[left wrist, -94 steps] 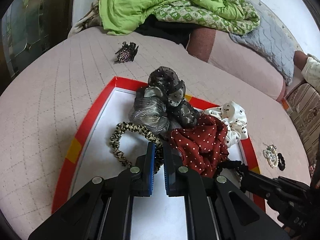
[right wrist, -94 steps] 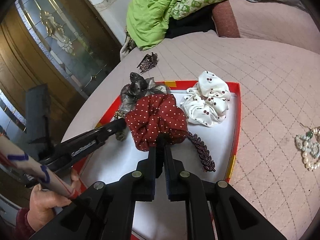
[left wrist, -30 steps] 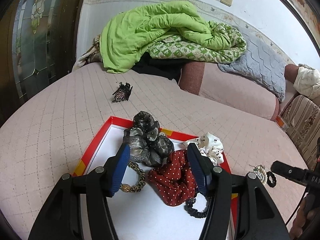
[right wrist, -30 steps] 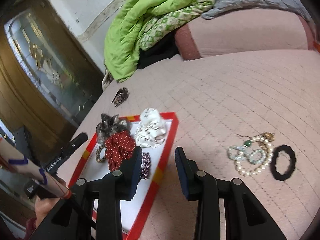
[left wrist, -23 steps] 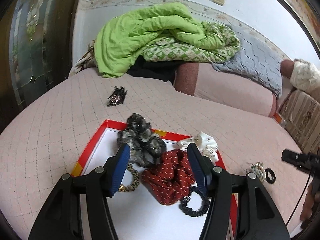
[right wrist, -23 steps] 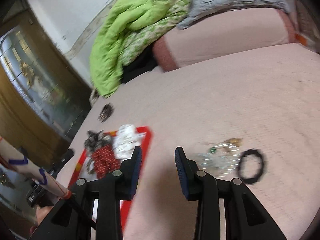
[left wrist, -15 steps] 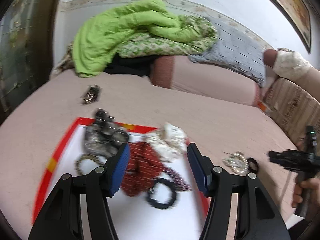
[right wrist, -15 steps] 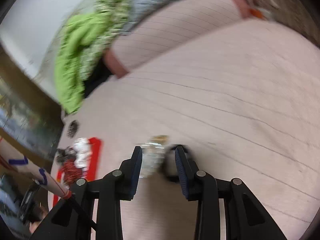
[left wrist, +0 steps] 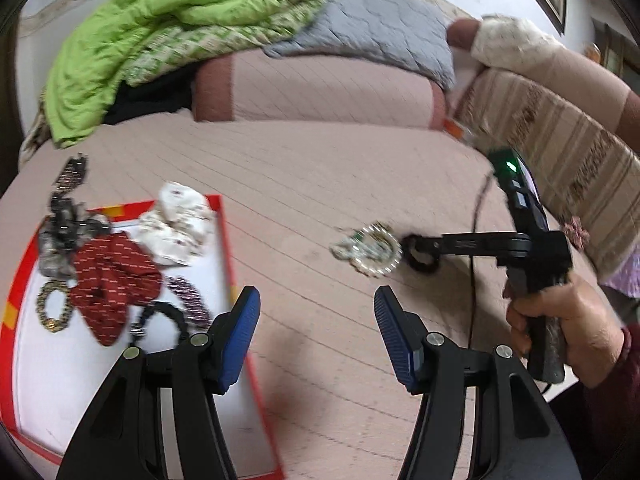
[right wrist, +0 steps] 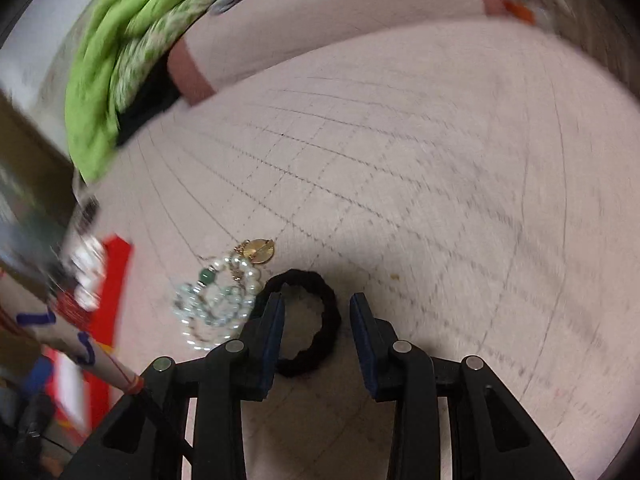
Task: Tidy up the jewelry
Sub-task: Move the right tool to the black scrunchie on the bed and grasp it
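A black hair tie lies on the pink quilted bed, partly between the open fingers of my right gripper. A heap of pearl and bead jewelry with a gold pendant lies just left of it. In the left wrist view the heap and the hair tie sit mid-bed, with my right gripper reaching to them. My left gripper is open and empty above the bed, right of the red-rimmed tray. The tray holds a dark red scrunchie, a white scrunchie, a grey one and other hair pieces.
A dark hair clip lies on the bed beyond the tray. A green quilt, a grey blanket and a pink bolster pile at the back. A striped sofa arm stands at the right.
Both grippers opened and left the tray. My right gripper swung right and came down around the black hair tie. My left gripper turned right, off the tray's edge.
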### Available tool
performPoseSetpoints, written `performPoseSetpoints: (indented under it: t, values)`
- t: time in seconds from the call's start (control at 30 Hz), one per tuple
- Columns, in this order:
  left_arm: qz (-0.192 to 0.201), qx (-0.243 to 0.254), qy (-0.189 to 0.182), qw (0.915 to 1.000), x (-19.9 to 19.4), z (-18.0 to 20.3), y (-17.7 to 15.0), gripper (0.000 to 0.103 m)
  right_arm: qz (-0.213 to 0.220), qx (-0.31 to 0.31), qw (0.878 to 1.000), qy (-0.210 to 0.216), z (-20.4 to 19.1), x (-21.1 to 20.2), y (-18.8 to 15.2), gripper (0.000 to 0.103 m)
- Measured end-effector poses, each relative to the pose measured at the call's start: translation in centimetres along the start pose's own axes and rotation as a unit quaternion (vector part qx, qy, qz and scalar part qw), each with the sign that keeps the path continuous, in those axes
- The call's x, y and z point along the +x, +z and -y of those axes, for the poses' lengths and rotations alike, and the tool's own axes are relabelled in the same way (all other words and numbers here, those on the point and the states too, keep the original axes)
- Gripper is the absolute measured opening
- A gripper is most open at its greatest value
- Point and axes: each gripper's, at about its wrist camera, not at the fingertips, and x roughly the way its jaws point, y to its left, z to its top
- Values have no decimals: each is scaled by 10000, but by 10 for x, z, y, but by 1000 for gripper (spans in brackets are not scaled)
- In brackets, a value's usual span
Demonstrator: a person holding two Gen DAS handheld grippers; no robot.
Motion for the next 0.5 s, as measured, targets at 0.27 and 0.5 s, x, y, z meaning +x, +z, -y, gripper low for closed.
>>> performPoseSetpoints:
  t: [0.27, 0.5]
  values:
    - [-604, 54, -281, 9978, 53, 24, 17, 58, 590, -104, 9981, -146, 16, -37, 7, 7]
    - [-1154, -752, -499, 9892, 115, 2, 46, 39, 642, 196, 9966, 475, 27, -53, 4, 8]
